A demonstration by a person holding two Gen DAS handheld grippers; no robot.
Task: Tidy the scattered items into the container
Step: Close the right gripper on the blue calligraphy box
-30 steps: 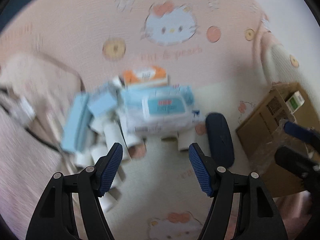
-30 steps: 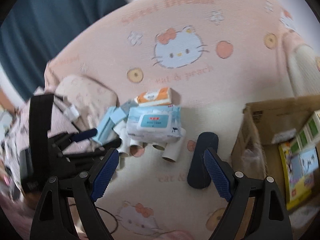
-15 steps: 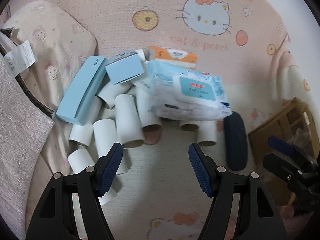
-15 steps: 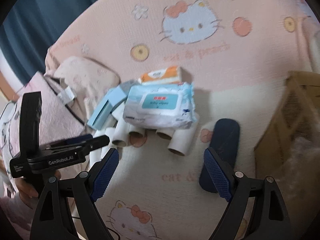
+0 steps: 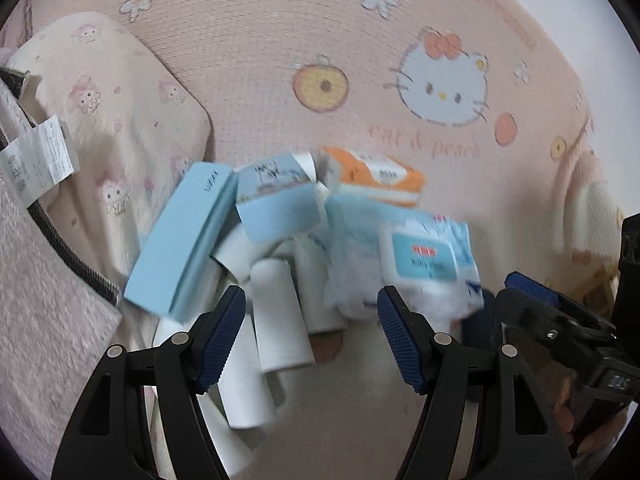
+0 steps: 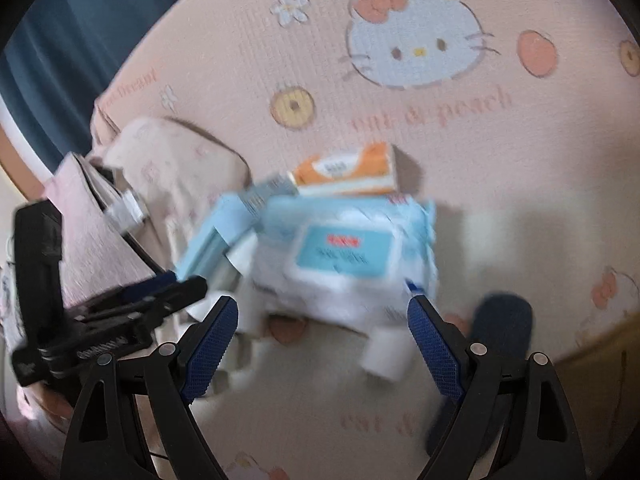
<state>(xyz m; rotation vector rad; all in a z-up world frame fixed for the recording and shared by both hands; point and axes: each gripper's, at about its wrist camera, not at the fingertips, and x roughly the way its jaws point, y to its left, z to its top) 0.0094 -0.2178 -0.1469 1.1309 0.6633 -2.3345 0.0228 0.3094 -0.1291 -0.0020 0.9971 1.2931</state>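
White tube (image 5: 280, 316) lies between the gaping left tool (image 5: 312, 336).

Wipes pack (image 5: 404, 264) atop cardboard tubes (image 5: 280, 320); tissue pack (image 5: 376, 178) behind; boxes (image 5: 188, 236) left; slipper (image 6: 500, 328) right.

The blanket (image 5: 248, 80) is showing pale pink with a white cat face, orange rings and small flowers. The wipes pack (image 5: 404, 268) is showing white and light blue, with a red mark. The tissue packet (image 5: 376, 178) is showing orange and white. The long box (image 5: 180, 240) is showing plain light blue, and the claw pads (image 5: 222, 336) dark blue.
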